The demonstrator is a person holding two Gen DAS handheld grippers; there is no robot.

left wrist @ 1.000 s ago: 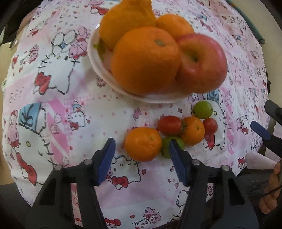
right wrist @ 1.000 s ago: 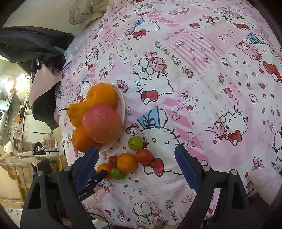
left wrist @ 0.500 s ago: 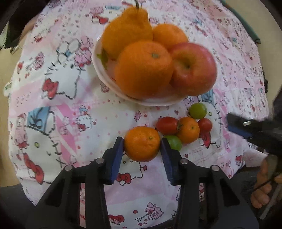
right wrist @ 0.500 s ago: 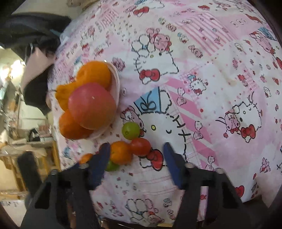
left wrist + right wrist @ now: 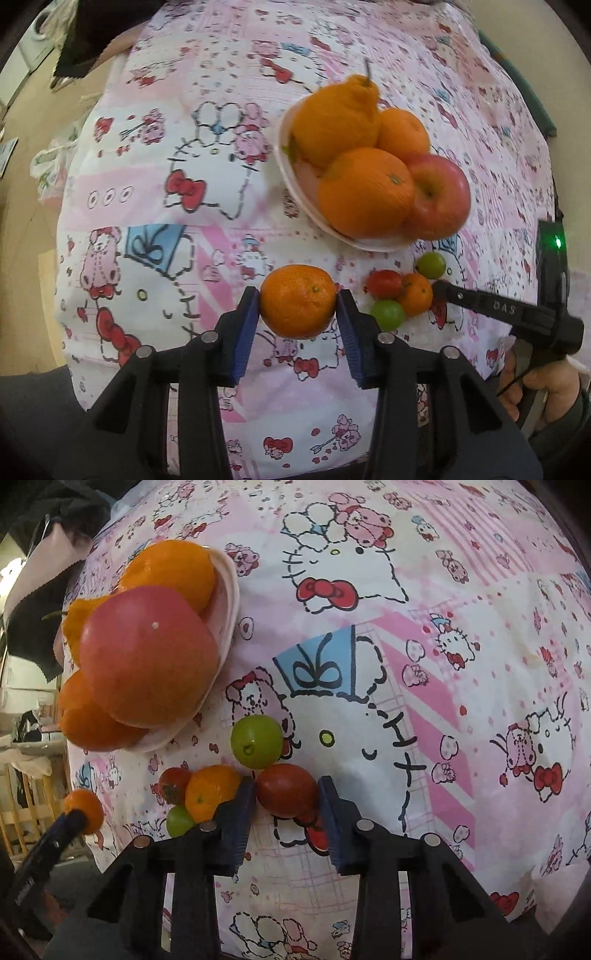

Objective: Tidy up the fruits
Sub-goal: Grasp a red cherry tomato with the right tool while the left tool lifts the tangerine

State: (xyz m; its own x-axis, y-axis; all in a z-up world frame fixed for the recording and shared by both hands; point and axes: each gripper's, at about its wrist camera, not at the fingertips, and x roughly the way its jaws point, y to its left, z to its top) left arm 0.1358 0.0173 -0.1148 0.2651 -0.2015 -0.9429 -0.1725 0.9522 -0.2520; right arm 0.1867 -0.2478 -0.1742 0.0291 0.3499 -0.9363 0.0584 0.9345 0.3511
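Pink-and-white cartoon-cat printed cloth (image 5: pixel 155 206) covered the worktop in both views. Toward one side sat a pale bowl (image 5: pixel 284 166) piled with a knobby stemmed citrus (image 5: pixel 336 118), two oranges (image 5: pixel 365 192) and a red apple (image 5: pixel 439 195).

On the cloth just below the bowl lay a cluster of small fruits: a green one (image 5: pixel 256 741), a small orange citrus (image 5: pixel 210 792), a dark red tomato (image 5: pixel 173 784) and a second green fruit (image 5: pixel 179 821), all close together.

The left claw (image 5: pixel 298 308) had its blue pads pinched against both sides of a mandarin (image 5: pixel 298 301), held apart from that cluster.

The right claw (image 5: pixel 286 797) was closing, its blue pads already against both sides of a red cherry tomato (image 5: pixel 286 790) at the cluster's edge, touching the green fruit above it.

Only the left wrist view showed writing: the letters "DAS" printed on the right claw's black finger (image 5: pixel 491 304), beside a lit green light (image 5: pixel 558 242) and the person's hand (image 5: pixel 543 391) gripping the handle.

Only the right wrist view showed the apple's underside and, at the far left, cluttered pale wooden furniture (image 5: pixel 22 812) beyond the worktop.
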